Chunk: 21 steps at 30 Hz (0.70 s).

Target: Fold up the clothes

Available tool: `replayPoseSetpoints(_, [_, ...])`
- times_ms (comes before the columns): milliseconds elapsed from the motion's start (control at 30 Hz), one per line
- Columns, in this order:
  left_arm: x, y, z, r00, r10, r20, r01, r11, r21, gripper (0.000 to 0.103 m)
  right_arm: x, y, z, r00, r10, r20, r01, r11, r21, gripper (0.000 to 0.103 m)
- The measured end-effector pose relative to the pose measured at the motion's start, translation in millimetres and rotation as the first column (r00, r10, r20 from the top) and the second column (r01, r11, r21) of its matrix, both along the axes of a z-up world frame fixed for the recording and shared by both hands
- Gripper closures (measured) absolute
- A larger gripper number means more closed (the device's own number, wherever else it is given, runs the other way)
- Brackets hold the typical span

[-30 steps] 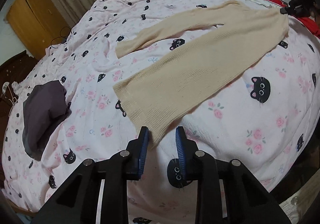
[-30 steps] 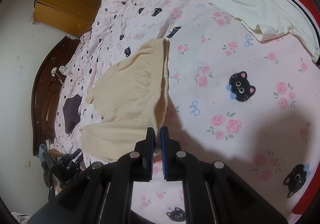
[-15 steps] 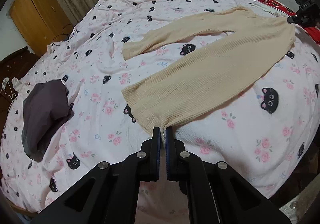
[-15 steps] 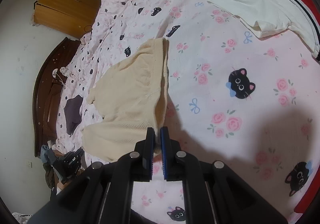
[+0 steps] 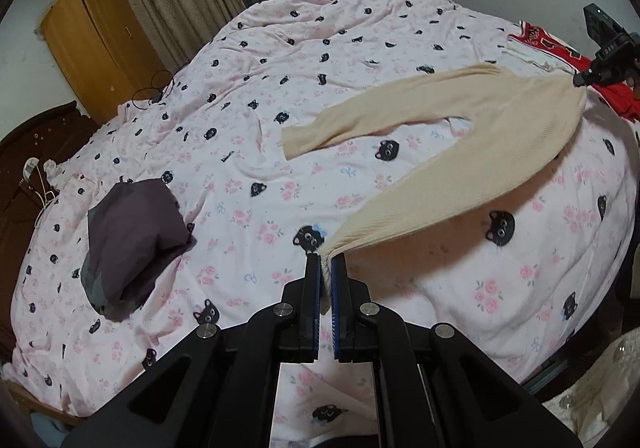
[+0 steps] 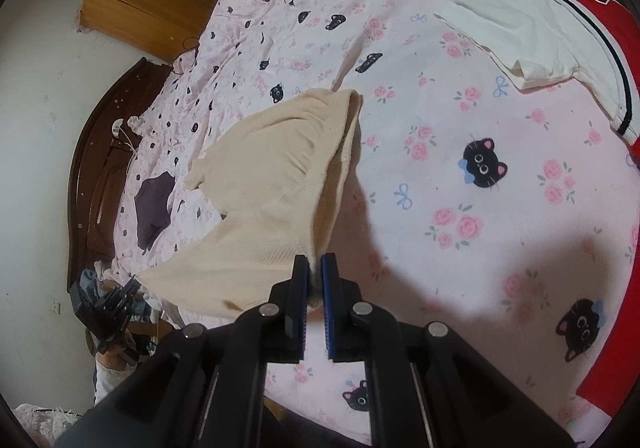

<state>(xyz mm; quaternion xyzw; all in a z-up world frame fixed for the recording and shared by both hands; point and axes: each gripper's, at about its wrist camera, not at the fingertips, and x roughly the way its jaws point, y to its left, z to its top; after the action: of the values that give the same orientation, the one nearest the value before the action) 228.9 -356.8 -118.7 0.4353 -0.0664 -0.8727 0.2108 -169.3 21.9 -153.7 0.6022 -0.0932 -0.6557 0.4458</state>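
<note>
1. The left gripper (image 5: 327,268) is clamped on the bunched hem corner of a cream ribbed knit sweater (image 5: 472,152), which is raised off the bed at that end.
2. The right gripper (image 6: 315,274) is clamped on the opposite, shoulder end of the same sweater (image 6: 272,184); the fabric hangs stretched between the two grippers.
3. One sleeve of the sweater lies flat on the pink cat-and-rose print bedspread (image 5: 320,60), pointing toward the middle of the bed.
4. The sweater occupies the bed's near right part, close to its near edge.
5. A dark grey folded garment (image 5: 128,240) lies near the bed's left edge, well apart from the sweater.
6. A red and white sports jersey (image 6: 560,16) lies at the bed's far right corner, apart from the sweater.
7. A wooden wardrobe (image 5: 96,44) stands beyond the bed's far left corner.
8. No containers are in view.
</note>
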Motion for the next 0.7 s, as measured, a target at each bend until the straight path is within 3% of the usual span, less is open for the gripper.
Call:
replayPoseSetpoints(433, [2.1,8.5,-52.7,0.982,-0.001,0.19,-0.003,1.0,0.024,0.098,6.4,6.2,-27.6,0.999,0.016,0.048,-0.019,0.997,0.077,0.095])
replayPoseSetpoints(533, [1.0,8.6,-65.8,0.971,0.008,0.239,-0.013,1.0,0.022,0.095,6.4,6.6,-34.9,0.999,0.009,0.053,-0.014,0.995,0.099,0.089])
replayPoseSetpoints(600, [3.7,7.5,-71.6,0.961,0.032,0.273,-0.033,0.999,0.001,0.092,6.4,6.8,-39.7,0.998,0.005,0.056,-0.011,0.994,0.113,0.084])
replayPoseSetpoints(700, [11.1,2.7,-72.3,0.953,0.069,0.296,-0.063,0.998,-0.03,0.068,5.1,9.5,-42.8,0.999,-0.001,0.05,-0.006,0.991,0.137,0.081])
